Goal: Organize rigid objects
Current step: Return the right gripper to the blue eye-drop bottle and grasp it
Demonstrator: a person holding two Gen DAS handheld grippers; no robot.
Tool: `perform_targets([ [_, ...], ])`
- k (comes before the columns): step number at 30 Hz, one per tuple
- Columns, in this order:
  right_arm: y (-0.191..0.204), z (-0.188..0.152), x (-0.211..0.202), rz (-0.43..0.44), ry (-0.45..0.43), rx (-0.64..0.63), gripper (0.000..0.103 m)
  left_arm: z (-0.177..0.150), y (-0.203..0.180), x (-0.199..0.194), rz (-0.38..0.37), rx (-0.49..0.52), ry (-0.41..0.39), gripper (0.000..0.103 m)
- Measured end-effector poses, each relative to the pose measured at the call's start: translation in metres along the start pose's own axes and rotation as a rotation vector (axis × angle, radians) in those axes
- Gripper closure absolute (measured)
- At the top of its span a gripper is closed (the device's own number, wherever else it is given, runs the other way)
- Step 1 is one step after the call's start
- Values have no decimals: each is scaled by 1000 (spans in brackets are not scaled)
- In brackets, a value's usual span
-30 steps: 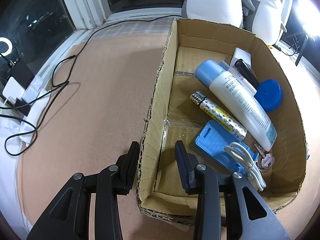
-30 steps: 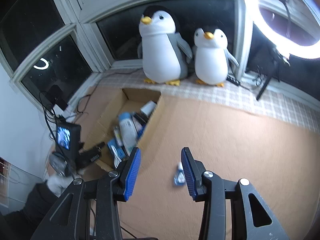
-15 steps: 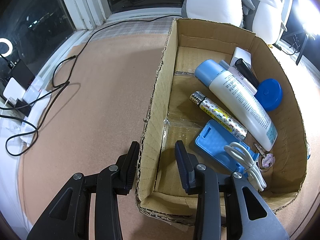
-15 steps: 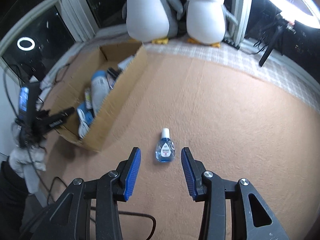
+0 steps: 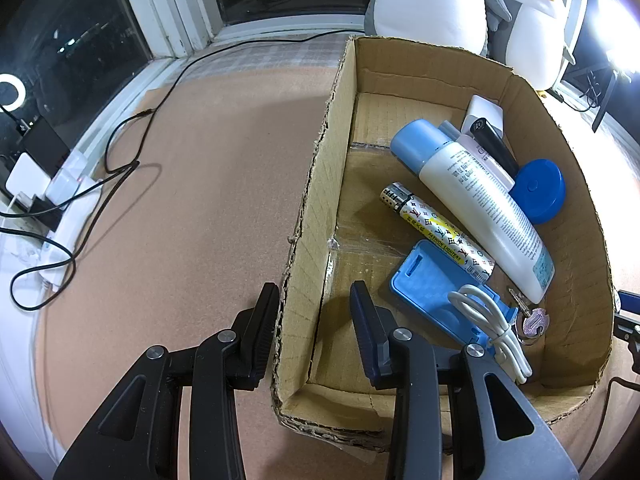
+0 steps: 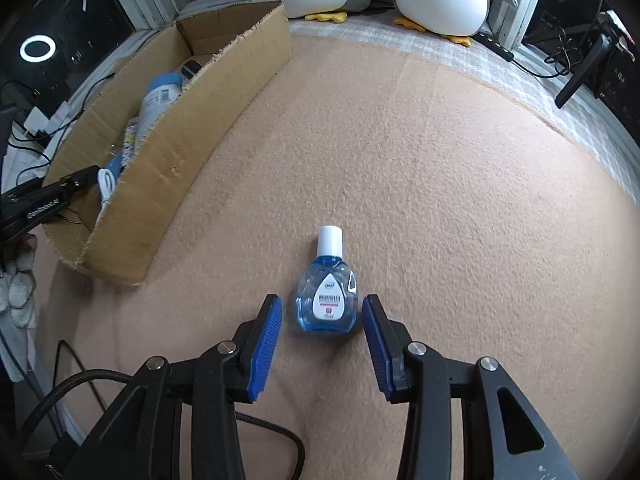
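Between the right claw's (image 6: 322, 312) open jaws, eye-drop bottle (image 6: 327, 295).

Eye-drop bottle (image 6: 327, 298) beside cardboard box (image 6: 192, 120)
Small blue bottle, white cap, lying flat on tan felt; box holds earlier items.

Landmark: cardboard box (image 5: 556, 148). Inside it, lighter (image 5: 438, 232) reads "FASHION LIGHTERS" on a yellow strip, with an LV monogram pattern over its body. White bottle (image 5: 480, 204) just beside the lighter carries fine print, too small to read. Outside the box, eye-drop bottle (image 6: 328, 294) has a white label, red band, small print unreadable. Left gripper (image 6: 44, 204) at the box's near end shows white lettering, not clearly legible.
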State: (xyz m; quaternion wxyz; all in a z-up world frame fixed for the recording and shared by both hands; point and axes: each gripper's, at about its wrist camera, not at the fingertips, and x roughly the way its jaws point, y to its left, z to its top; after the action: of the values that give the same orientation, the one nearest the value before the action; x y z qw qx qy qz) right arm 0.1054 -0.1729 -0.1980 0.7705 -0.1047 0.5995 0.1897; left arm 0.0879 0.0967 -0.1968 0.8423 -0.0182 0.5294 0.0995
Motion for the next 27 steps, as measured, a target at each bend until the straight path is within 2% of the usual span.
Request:
perform_targets([
  [11, 0, 8, 9, -25, 20, -29, 66, 0, 0, 0, -1, 1, 0, 68],
  [15, -2, 9, 9, -31, 21, -27, 75, 0, 0, 0, 0, 2, 0, 68],
  [27, -4, 9, 4, -23, -3, -12, 75, 0, 0, 0, 0, 1, 1, 68],
])
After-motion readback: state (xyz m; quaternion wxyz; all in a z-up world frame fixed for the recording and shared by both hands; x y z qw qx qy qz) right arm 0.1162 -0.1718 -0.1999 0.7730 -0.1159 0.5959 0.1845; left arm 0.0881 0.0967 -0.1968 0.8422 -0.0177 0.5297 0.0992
